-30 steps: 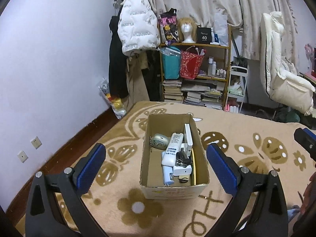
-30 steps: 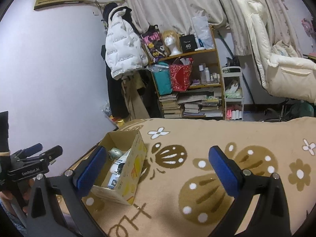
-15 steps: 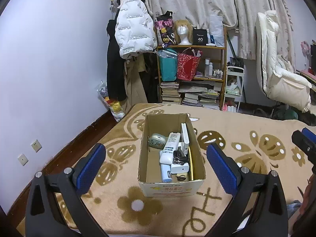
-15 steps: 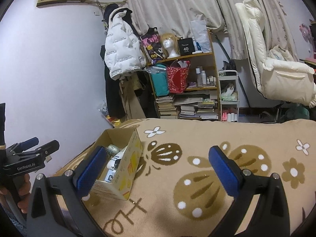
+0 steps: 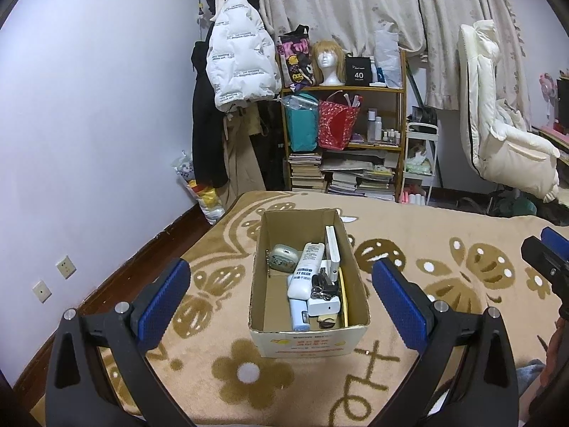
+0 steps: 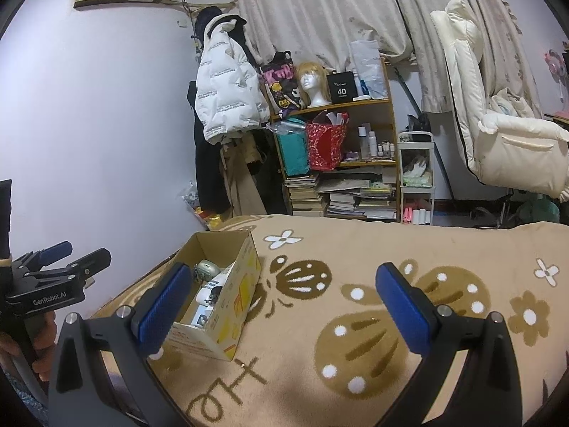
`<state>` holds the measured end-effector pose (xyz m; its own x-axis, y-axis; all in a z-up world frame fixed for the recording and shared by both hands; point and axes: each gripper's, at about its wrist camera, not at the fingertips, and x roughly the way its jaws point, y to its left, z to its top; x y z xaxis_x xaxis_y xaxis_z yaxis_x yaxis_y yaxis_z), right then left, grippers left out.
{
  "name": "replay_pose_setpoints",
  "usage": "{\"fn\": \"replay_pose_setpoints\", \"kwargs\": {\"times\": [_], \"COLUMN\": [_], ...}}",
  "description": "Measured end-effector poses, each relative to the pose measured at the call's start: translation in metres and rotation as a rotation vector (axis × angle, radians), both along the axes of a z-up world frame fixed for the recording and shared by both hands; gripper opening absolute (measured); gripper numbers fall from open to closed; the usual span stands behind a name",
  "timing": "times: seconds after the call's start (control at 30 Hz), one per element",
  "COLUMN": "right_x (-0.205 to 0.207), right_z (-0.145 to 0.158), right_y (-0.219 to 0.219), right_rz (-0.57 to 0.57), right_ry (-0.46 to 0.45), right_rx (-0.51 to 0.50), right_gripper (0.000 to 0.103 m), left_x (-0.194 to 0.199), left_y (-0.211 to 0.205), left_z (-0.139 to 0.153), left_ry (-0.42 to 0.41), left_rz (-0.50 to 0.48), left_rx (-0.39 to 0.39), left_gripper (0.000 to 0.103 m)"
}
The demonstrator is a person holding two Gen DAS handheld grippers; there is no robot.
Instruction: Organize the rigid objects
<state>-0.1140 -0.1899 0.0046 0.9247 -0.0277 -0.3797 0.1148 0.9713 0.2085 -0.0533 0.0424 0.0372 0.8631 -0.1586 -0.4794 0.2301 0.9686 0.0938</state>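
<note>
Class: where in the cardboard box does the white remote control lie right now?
In the left wrist view, the white remote control lies mid-box, between the round grey clock and the upright white device.

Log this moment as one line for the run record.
left gripper: open, empty, above brown cardboard box | right gripper: open, empty, over beige flower-patterned blanket | box contents: white remote control, round grey clock

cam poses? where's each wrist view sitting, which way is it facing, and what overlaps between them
Left wrist: on the left hand-held gripper, open, looking down into the cardboard box on the blanket; right hand-held gripper's tip at its right edge.
Right wrist: on the right hand-held gripper, open, beside the box, facing along the blanket; a hand at lower left.
Shared: box, blanket, bookshelf, white jacket.
</note>
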Motion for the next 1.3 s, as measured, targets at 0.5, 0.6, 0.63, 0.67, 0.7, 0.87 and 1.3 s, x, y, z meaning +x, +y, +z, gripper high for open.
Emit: {"fn": "replay_pose_setpoints", "kwargs": {"times": [0.5, 0.6, 0.63, 0.67, 0.7, 0.87, 1.3], "right_x": [-0.0003, 0.0001, -0.0001, 0.0002, 0.0006, 0.0009, 0.0014], "right_z": [-0.0002, 0.0000, 0.0001, 0.0001, 0.0000, -0.0004, -0.0008], "right_y": [-0.0024, -0.0014, -0.0017, -0.0018, -0.0019, -0.0042, -0.0040], "right_rz": [0.000, -0.001, 0.000, -0.002, -0.003, -0.004, -0.002], "right_ry": [0.001, 0.001, 0.000, -0.001, -0.001, 0.003, 0.005], "right_rx": [-0.001, -0.002, -0.001, -0.002, -0.002, 0.005, 0.005], "right_gripper": [0.103, 0.103, 0.103, 0.103, 0.103, 0.103, 0.103], "left_x": [-0.0016, -0.0021, -0.0022, -0.0022, -0.0022, -0.0025, -0.0020], "left_y": [-0.0049, -0.0048, -0.0046, -0.0047, -0.0046, -0.0032, -0.0010], "left_z": [-0.0042, -0.0047, -0.0043, -0.0045, -0.0049, -0.0031, -0.0020], "left_ry": [0.003, -0.001, -0.003, -0.001, -0.001, -0.003, -0.002], "left_rz": [-0.002, 0.003, 0.003, 0.003, 0.003, 0.010, 0.013], "left_rx": [0.023, 0.030, 0.031, 0.029, 0.028, 0.029, 0.027], "left_gripper": [0.101, 0.101, 0.101, 0.101, 0.101, 0.101, 0.101]}}
